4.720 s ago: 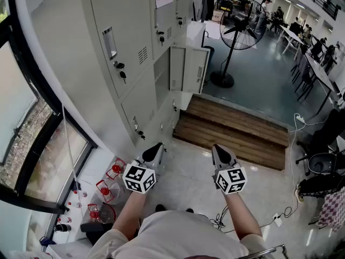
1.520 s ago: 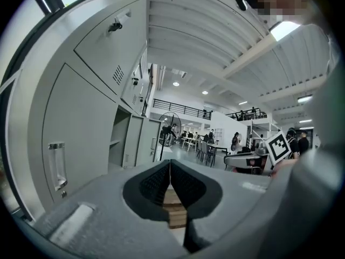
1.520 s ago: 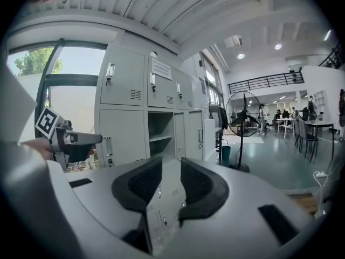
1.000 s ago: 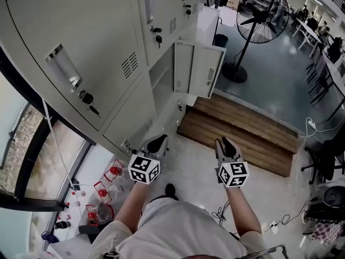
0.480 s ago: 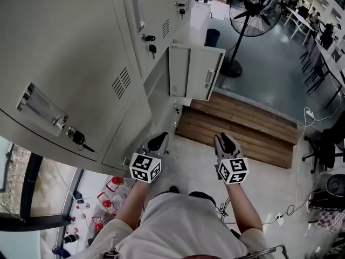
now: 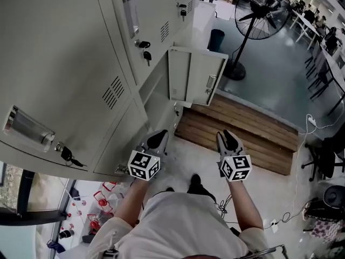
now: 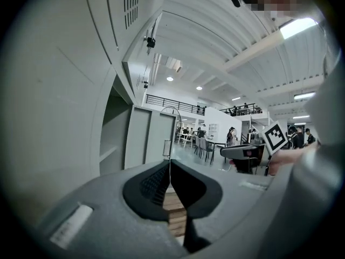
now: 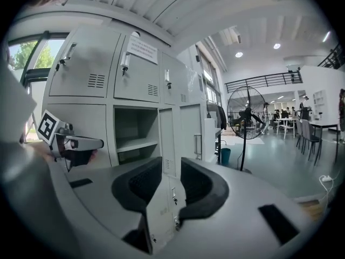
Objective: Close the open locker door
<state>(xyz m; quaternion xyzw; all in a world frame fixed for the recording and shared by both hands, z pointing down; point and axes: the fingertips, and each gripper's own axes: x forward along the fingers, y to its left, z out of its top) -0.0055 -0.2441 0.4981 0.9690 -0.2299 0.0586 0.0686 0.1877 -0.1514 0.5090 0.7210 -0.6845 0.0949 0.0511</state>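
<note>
1. Over the last few seconds the person has walked along the bank of lockers point(image 6: 81, 63). The nearer shut doors now fill the left of the head view, and the open locker door point(image 6: 207, 80) shows larger and closer than before.
2. The door is unchanged. It stands swung well out from the front of the bank, its inner face towards the person, hinged at the far edge of its empty compartment point(image 6: 156, 82) and above the wooden step point(image 6: 237, 131). The left gripper view shows it point(image 7: 156, 142) ahead and slightly left.
3. The left hand-held gripper point(image 6: 158, 136) has its tips closed together with nothing between them, as its own view point(image 7: 170, 172) shows.
4. The right hand-held gripper point(image 6: 225, 137) has its jaws a little apart and empty. Only the lockers show through the gap point(image 8: 171, 169).
5. Both are held low in front of the body, well short of the door and touching nothing.
6. Judgement: only the approach is done. The closing itself has not begun, and the door looks to be still out of reach. The next move will likely bring a gripper to the door's free edge to push it towards the bank.
</note>
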